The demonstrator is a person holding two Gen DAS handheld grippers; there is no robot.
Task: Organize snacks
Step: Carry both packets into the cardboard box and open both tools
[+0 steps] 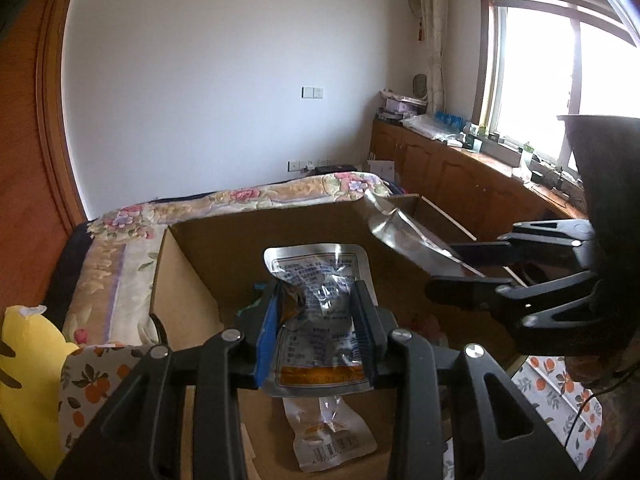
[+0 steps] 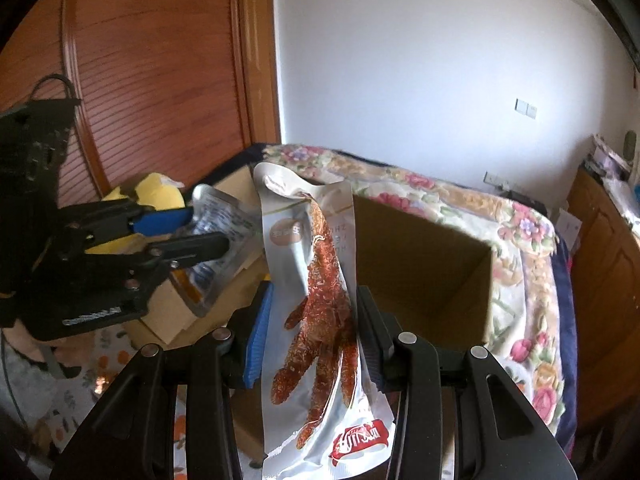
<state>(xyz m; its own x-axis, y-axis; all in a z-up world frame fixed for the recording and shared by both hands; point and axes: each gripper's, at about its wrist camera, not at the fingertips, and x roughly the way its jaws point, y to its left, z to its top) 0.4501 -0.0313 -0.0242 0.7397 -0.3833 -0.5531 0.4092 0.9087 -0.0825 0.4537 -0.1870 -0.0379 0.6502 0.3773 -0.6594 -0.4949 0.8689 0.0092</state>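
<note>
My left gripper [image 1: 316,300] is shut on a silver foil snack packet [image 1: 316,312] with printed text, held above an open cardboard box [image 1: 280,228]. A clear snack packet [image 1: 332,436] lies on the box floor below it. My right gripper [image 2: 312,308] is shut on a white chicken-feet snack packet [image 2: 320,320], held upright over the box [image 2: 420,276]. In the left wrist view the right gripper [image 1: 460,272] sits at the right with its packet's silver back [image 1: 404,232] over the box's right side. In the right wrist view the left gripper [image 2: 188,232] is at the left with its foil packet [image 2: 224,236].
The box stands on a cloth with an orange-fruit print [image 1: 84,384]. A floral bedspread [image 1: 224,204] lies behind it. A yellow plush toy [image 1: 28,360] sits at the left. Wooden cabinets [image 1: 452,176] run under the window at the right. A wooden door [image 2: 152,80] is behind.
</note>
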